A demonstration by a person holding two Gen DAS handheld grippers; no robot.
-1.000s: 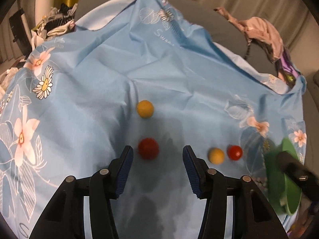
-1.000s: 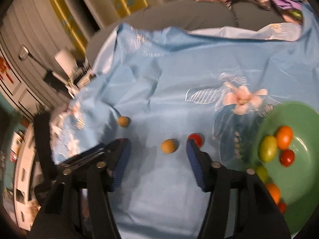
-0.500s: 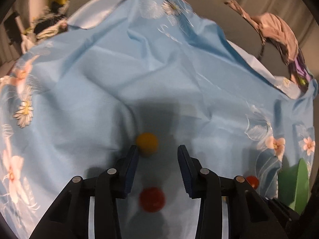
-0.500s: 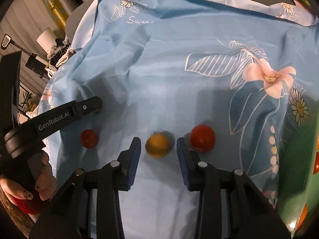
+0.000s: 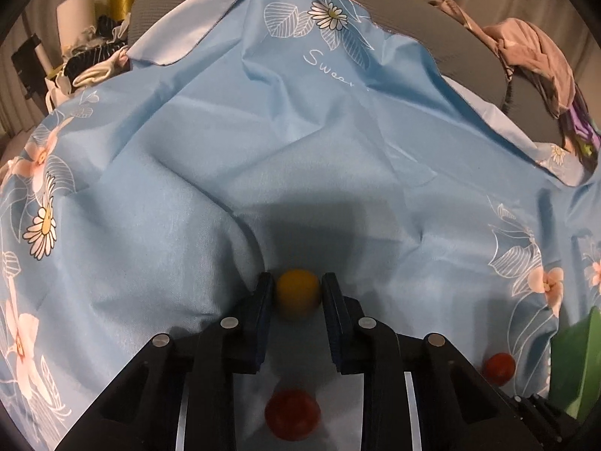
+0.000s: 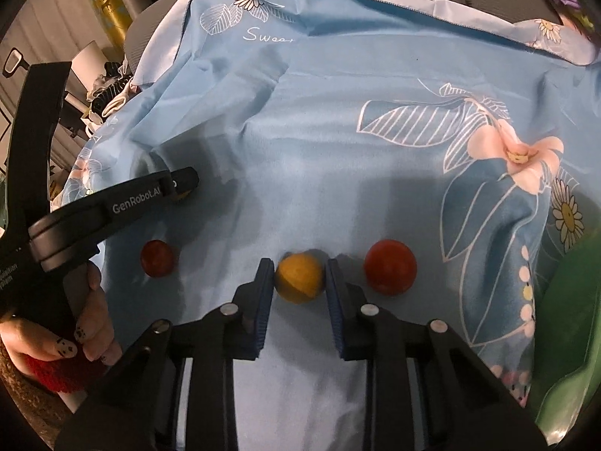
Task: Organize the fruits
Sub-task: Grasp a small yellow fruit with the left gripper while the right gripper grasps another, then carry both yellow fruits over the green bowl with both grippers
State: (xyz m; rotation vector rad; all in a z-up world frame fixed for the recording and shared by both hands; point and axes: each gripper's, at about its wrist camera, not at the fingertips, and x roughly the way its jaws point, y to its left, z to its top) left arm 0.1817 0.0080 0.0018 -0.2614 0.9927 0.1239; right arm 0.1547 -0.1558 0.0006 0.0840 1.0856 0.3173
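Observation:
In the left wrist view my left gripper (image 5: 295,282) is shut on a small yellow fruit (image 5: 296,297) that rests on the blue flowered cloth (image 5: 300,143). A red fruit (image 5: 293,413) lies just behind the pads, between the gripper's arms. In the right wrist view my right gripper (image 6: 298,265) is shut on a second yellow fruit (image 6: 298,282), also on the cloth. Close to its right lies a red fruit (image 6: 390,272), and another red fruit (image 6: 157,257) lies to its left. The left gripper (image 6: 182,184) shows there too, at the far left.
A green plate (image 6: 571,323) sits at the right edge of the cloth, and its rim (image 5: 578,357) shows in the left wrist view beside a red fruit (image 5: 497,368). A hand (image 6: 90,338) holds the left gripper. Clothes (image 5: 533,49) are piled behind on the grey seat.
Both grippers came down and forward over the cloth and closed. Each moved from open jaws to a grip on a yellow fruit; the left passed over the red fruit.

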